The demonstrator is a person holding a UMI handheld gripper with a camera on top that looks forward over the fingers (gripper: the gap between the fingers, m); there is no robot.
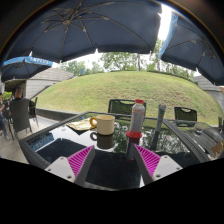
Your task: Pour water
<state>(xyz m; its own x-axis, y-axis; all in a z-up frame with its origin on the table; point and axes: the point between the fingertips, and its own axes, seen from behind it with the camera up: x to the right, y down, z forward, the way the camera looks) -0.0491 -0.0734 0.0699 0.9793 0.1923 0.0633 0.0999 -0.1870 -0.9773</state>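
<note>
Gripper (113,160) hangs wide open, holding nothing; bottle (136,120) and mug (103,124) stand just ahead on the glass tabletop (60,145).

The bottle's (136,121) contents and label text are too small to read. The mug's (103,124) interior is not visible. At 6 o'clock, the gripper's (113,160) finger bases are cut off. The glass table (60,140) extends out of view at 3 and 9 o'clock.

Glass-top patio table (60,140) here, pretty reflective. Sitting on it: a yellowish mug (102,124) and, just beside it, a red-capped bottle (137,120), both upright.
</note>
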